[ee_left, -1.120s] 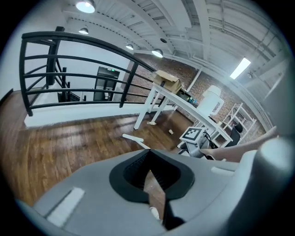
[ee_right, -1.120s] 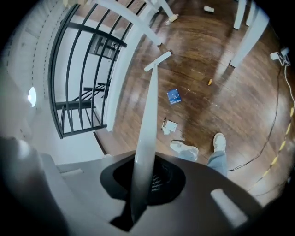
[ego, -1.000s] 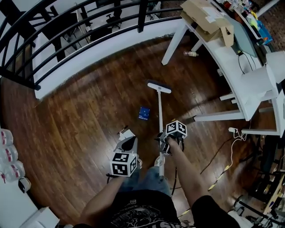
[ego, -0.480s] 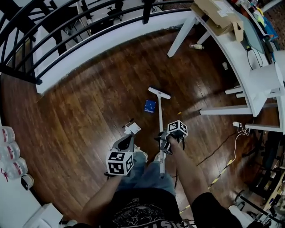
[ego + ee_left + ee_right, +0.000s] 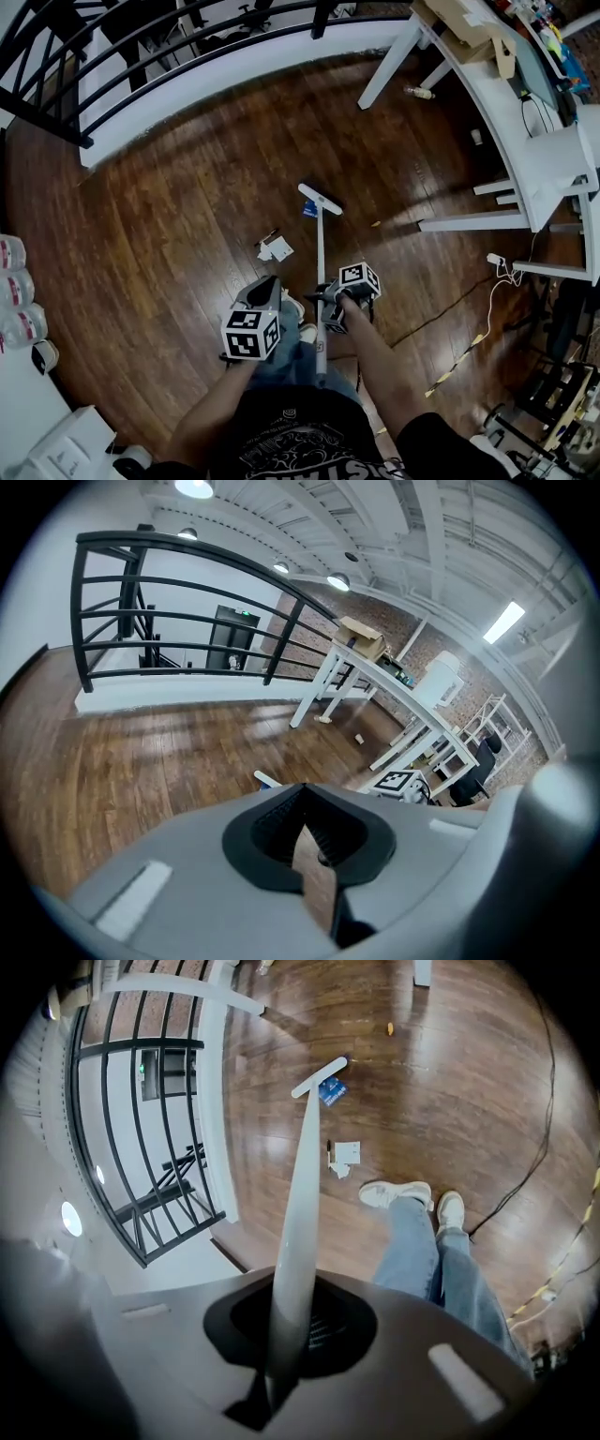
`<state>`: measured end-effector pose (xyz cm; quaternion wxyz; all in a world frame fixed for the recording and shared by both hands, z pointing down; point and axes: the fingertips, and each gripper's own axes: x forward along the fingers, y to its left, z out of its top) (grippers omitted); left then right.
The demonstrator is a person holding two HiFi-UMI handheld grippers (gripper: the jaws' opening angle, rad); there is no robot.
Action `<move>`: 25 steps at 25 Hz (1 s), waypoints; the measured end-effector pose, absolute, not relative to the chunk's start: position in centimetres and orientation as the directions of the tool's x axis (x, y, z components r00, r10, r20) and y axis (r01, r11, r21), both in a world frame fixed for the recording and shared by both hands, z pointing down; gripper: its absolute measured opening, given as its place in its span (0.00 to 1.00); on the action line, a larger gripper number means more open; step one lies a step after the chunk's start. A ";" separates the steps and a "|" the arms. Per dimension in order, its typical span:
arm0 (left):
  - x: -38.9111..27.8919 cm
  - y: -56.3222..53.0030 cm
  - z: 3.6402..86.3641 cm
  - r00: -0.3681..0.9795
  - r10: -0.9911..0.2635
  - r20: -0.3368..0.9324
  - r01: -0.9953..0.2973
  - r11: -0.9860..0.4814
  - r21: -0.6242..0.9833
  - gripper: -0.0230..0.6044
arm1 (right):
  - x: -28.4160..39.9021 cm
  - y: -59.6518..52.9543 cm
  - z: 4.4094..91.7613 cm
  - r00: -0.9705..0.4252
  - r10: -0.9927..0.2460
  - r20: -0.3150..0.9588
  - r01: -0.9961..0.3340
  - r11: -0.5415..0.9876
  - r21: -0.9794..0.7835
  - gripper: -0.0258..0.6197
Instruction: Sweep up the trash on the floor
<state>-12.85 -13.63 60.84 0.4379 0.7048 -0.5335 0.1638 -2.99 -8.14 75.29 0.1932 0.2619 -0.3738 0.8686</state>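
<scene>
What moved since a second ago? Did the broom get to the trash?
The broom head slid back toward the person, from well past the blue card to right beside it. The right tongs keep gripping the handle; nothing was grabbed or dropped. The card and the white scrap stayed put, and the left tongs stay empty.

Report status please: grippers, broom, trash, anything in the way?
Right gripper shut on broom handle; left gripper shut, empty. Broom head beside blue packet; white scrap left of handle. Nothing blocking.

Wooden floor (image 5: 169,216) bears white scrap (image 5: 277,248) (blue packet (image 5: 307,211) nearby).
</scene>
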 end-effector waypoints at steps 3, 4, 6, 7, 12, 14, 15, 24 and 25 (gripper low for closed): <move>-11.3 -10.1 60.6 0.378 -0.601 0.704 -0.896 -0.047 0.441 0.04 | -3.0 -4.3 74.5 -0.807 0.156 0.570 -0.517 -0.653 -0.554 0.04; -10.9 -8.9 60.7 0.379 -0.596 0.708 -0.896 -0.045 0.442 0.04 | -3.2 -3.0 74.0 -0.811 0.167 0.560 -0.517 -0.653 -0.554 0.04; -10.0 -6.7 60.8 0.380 -0.588 0.714 -0.895 -0.039 0.444 0.04 | -3.3 -0.6 73.3 -0.819 0.188 0.542 -0.518 -0.650 -0.556 0.04; -9.5 -5.8 60.8 0.381 -0.587 0.714 -0.894 -0.038 0.446 0.04 | -3.2 0.5 73.3 -0.823 0.197 0.532 -0.516 -0.649 -0.559 0.04; -7.3 -2.0 60.8 0.389 -0.588 0.709 -0.890 -0.043 0.453 0.04 | -2.8 5.5 73.0 -0.830 0.239 0.504 -0.525 -0.636 -0.565 0.04; -7.0 -1.1 60.8 0.389 -0.594 0.704 -0.890 -0.046 0.453 0.04 | -2.8 7.0 72.8 -0.833 0.245 0.497 -0.526 -0.632 -0.570 0.04; -6.9 -0.7 60.7 0.387 -0.598 0.702 -0.891 -0.046 0.452 0.04 | -2.9 7.6 72.6 -0.834 0.248 0.492 -0.524 -0.632 -0.571 0.04; -6.9 1.9 60.7 0.365 -0.617 0.697 -0.893 -0.021 0.449 0.04 | -2.1 9.9 72.7 -0.830 0.250 0.499 -0.535 -0.610 -0.584 0.04; -6.9 2.1 60.7 0.365 -0.616 0.698 -0.893 -0.020 0.450 0.04 | -2.1 9.7 72.5 -0.831 0.242 0.501 -0.532 -0.608 -0.589 0.04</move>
